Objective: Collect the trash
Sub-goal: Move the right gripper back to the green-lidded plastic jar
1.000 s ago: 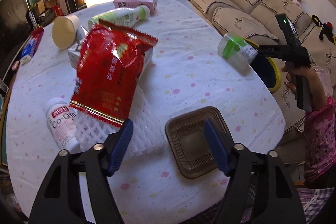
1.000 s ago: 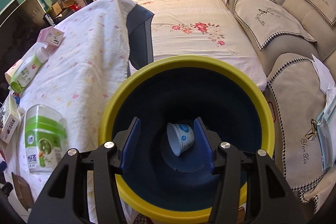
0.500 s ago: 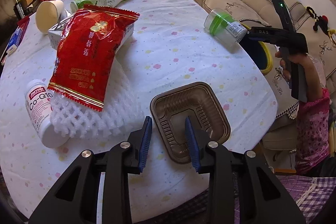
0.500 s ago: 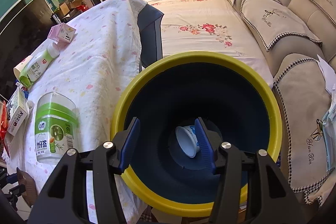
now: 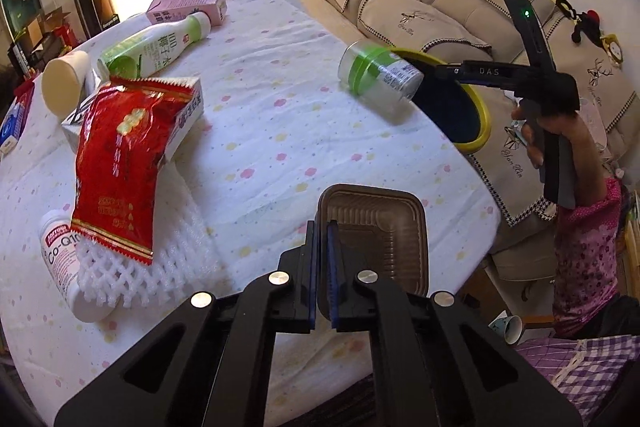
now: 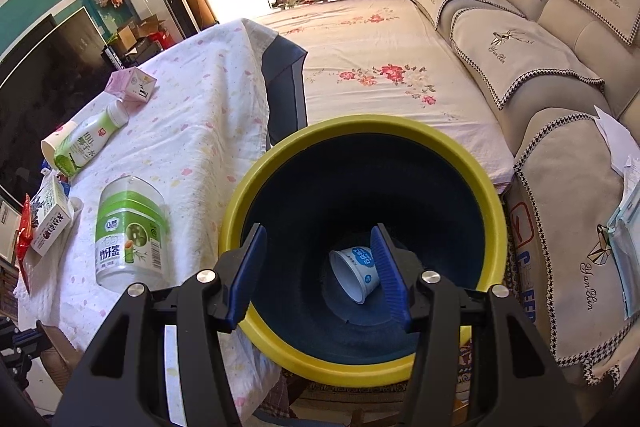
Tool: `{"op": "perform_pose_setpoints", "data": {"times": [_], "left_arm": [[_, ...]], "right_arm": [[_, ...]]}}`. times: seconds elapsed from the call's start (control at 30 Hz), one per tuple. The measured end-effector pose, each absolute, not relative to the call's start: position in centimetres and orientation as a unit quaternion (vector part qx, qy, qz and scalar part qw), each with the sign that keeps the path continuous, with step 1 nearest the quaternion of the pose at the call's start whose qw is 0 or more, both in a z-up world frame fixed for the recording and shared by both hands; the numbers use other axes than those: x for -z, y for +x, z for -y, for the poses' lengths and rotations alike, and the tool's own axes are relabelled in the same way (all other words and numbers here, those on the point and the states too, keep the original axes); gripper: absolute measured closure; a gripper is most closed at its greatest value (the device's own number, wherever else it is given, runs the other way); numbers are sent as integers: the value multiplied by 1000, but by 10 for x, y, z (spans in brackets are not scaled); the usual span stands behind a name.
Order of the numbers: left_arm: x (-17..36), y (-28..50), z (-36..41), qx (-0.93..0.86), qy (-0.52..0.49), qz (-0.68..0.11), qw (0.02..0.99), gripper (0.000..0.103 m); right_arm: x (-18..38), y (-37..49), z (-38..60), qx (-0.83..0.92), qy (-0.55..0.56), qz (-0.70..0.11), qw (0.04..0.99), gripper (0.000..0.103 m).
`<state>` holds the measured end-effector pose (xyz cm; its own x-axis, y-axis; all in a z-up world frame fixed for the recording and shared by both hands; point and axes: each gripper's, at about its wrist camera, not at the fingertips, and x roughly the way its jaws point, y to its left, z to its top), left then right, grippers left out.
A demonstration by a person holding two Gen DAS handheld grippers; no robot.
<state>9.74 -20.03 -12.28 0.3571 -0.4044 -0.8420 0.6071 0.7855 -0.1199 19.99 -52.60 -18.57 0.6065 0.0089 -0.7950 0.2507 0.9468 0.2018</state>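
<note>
My left gripper (image 5: 323, 235) is shut on the near left rim of a brown plastic tray (image 5: 380, 227) at the table's front edge. My right gripper (image 6: 320, 267) is open and empty, held over the yellow-rimmed dark bin (image 6: 280, 163), which holds a white and blue cup (image 6: 356, 267). The bin also shows in the left wrist view (image 5: 482, 115) beside the table's right edge. On the table lie a red snack bag (image 5: 120, 163), white foam netting (image 5: 132, 279), a white pill bottle (image 5: 60, 259) and a clear green-banded jar (image 5: 376, 79).
Further back lie a green and white drink bottle (image 5: 156, 47), a pink carton (image 5: 188, 5), a paper cup (image 5: 64, 83) and a white box (image 5: 184, 119). A sofa (image 5: 440, 11) runs along the right. A cup (image 5: 506, 327) lies on the floor.
My left gripper moved forward and closed on the brown tray's rim. My right gripper stayed open over the bin and drifted slightly.
</note>
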Motion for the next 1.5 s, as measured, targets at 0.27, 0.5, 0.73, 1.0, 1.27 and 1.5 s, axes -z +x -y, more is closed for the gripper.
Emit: {"op": "perform_pose_setpoints", "data": {"times": [0.27,0.5,0.73,1.0,1.27,1.5], "left_arm": [[86,110,259,362,91,-434,820,98],[75,138,338,383,100,-409,822,98],[96,173,412,384,112,-425,812,98],[125,201,460,356,127,-432,819,73],[94,182,420,360,102,-392,840,35],[53,154,320,336,60,-357,869,11]], "right_arm": [[169,171,540,98,136,-413,895,51],[159,143,571,133,139,-393,899,51],[163,122,600,149,160,-391,894,51],[172,113,613,157,176,-393,889,51],[175,111,599,138,176,-392,892,51],[178,123,563,95,166,-402,895,50]]}}
